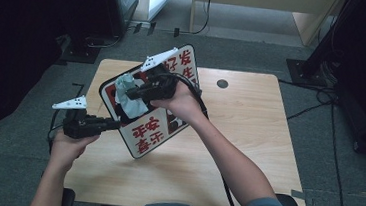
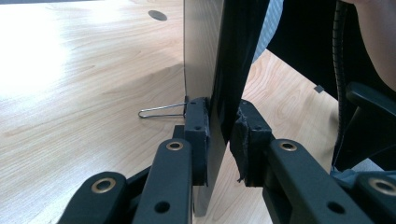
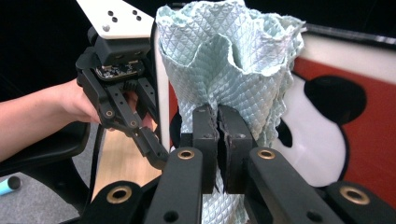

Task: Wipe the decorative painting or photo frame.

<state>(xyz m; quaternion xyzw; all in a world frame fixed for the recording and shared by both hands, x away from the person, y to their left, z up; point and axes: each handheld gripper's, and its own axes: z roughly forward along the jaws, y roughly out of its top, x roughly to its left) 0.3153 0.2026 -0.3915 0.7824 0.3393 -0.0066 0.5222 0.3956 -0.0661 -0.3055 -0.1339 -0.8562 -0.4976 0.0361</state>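
A white board [image 1: 153, 135] with red Chinese characters and a panda picture is held tilted above the wooden table [image 1: 248, 139]. My left gripper [image 1: 115, 124] is shut on its left edge. In the left gripper view the board [image 2: 201, 46] stands edge-on between the two pads of that gripper [image 2: 219, 135], and a thin wire loop [image 2: 161, 111] sticks out from its back. My right gripper [image 1: 130, 94] is shut on a bunched pale blue-green cloth [image 1: 133, 107], which lies against the board's printed face. Seen from the right gripper [image 3: 217, 140], the cloth [image 3: 233, 60] rises above the jaws in front of the panda on the board [image 3: 327, 149].
A round cable hole [image 1: 222, 84] sits near the table's far edge. Dark furniture stands at the left, and cables [image 1: 331, 111] run over the grey floor at the right. The person's chair [image 2: 369, 116] is close behind the near edge.
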